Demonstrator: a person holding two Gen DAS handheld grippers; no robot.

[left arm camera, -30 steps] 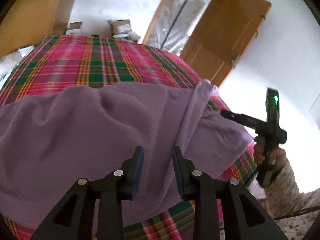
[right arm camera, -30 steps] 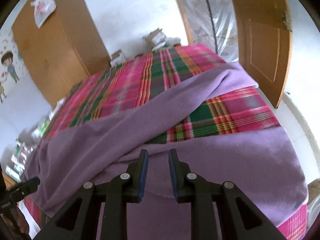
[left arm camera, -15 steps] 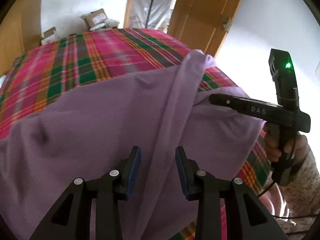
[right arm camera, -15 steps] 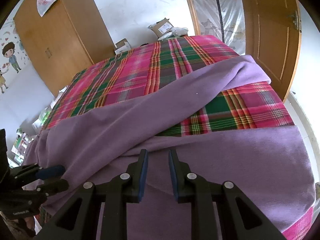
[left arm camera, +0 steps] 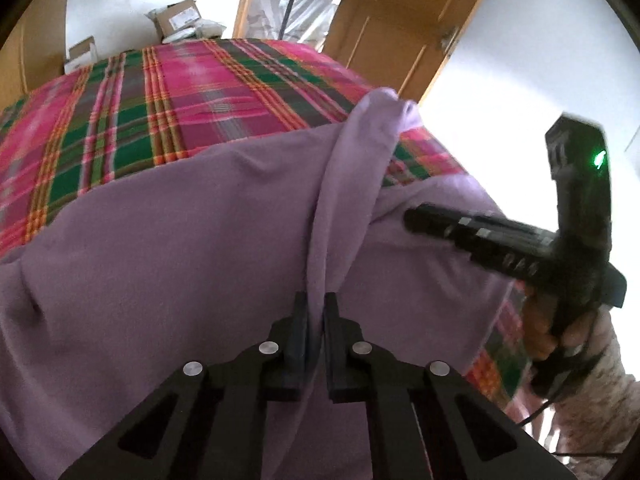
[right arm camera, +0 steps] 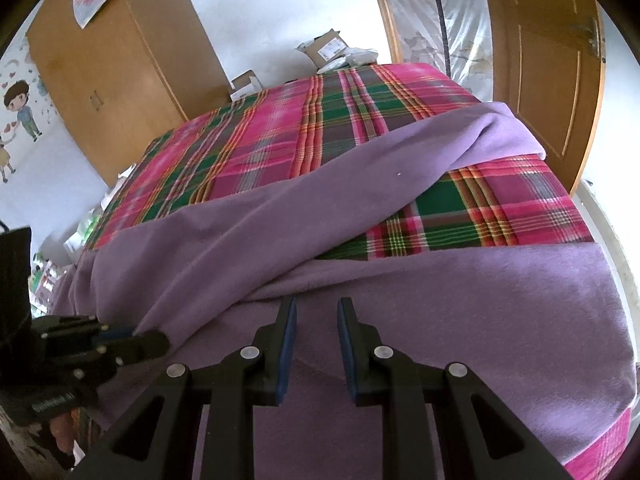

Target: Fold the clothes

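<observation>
The left gripper is clenched on a raised ridge of the purple garment, its pads pinching the fold. The right gripper hovers just above the same cloth with its jaws parted — nothing between them. The garment sprawls across the near half of the plaid bedspread, one long fold running diagonally toward the far corner. Beyond the bed stand a wooden wardrobe and cardboard boxes.
</observation>
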